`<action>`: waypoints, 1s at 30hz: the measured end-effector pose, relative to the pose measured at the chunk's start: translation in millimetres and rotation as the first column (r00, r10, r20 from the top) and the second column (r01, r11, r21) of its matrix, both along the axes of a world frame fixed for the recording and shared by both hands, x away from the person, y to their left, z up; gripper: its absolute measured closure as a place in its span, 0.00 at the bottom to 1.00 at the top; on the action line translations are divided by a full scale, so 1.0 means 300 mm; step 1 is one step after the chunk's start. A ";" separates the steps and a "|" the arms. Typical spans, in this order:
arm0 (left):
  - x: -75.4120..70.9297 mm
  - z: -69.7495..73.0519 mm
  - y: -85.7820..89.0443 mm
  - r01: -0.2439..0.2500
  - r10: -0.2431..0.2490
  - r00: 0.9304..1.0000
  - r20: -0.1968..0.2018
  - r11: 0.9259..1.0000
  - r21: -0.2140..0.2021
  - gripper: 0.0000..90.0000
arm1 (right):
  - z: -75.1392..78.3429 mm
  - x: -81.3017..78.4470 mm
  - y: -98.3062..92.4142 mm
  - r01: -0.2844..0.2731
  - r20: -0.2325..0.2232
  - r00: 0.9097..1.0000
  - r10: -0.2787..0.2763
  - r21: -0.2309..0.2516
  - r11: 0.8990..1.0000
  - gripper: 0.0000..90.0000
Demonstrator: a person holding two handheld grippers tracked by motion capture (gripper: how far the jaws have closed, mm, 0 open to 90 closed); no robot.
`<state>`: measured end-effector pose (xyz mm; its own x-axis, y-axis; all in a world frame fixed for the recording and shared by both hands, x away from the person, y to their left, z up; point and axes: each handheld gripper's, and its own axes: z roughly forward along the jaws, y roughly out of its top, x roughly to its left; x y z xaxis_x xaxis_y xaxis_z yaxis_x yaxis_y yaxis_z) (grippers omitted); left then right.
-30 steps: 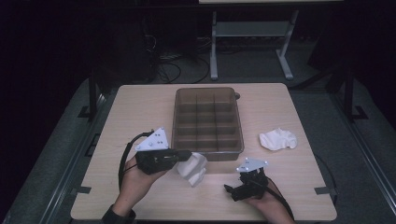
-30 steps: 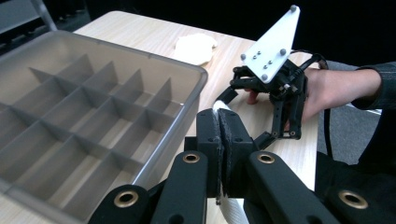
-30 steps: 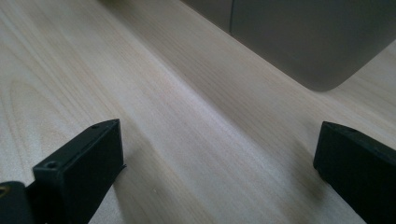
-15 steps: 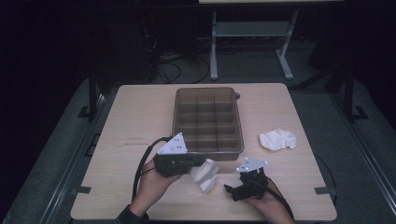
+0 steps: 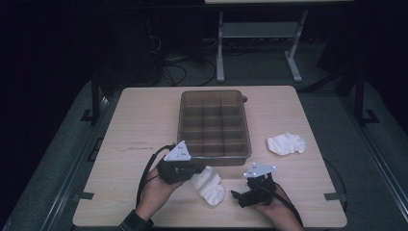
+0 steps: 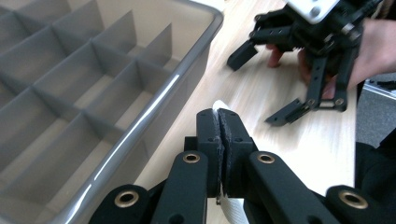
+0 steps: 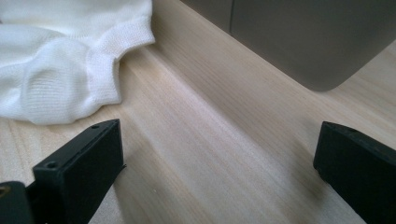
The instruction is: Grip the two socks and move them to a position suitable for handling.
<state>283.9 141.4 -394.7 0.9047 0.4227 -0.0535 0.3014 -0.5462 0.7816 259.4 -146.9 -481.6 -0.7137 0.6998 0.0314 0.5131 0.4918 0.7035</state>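
The left gripper (image 5: 192,169) was clamped on a white sock (image 5: 208,185) lying before the compartment tray (image 5: 214,156); the right gripper (image 5: 239,196) stood wide open. Soft and light, the sock looked best pinched at its ribbed cuff

The left claw (image 6: 219,140) hides most of the sock (image 6: 218,106) it pinches.

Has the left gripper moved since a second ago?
Yes. The left gripper, shut on the white sock, has shifted rightward along the compartment tray's near wall, toward the right gripper.
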 end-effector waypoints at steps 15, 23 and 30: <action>0.037 -0.118 0.062 -0.090 0.095 0.995 -0.044 0.991 0.095 0.89 | -0.001 0.001 -0.001 -0.002 0.004 1.000 0.002 -0.005 1.000 0.01; 0.018 -0.118 0.113 -0.127 0.131 0.991 -0.028 0.985 0.118 0.74 | -0.001 0.001 -0.001 -0.002 0.004 1.000 0.002 -0.005 1.000 0.01; -0.025 -0.106 0.162 -0.095 0.100 0.993 -0.061 0.991 0.091 0.92 | 0.000 0.001 -0.001 -0.001 0.002 1.000 0.001 -0.004 1.000 0.01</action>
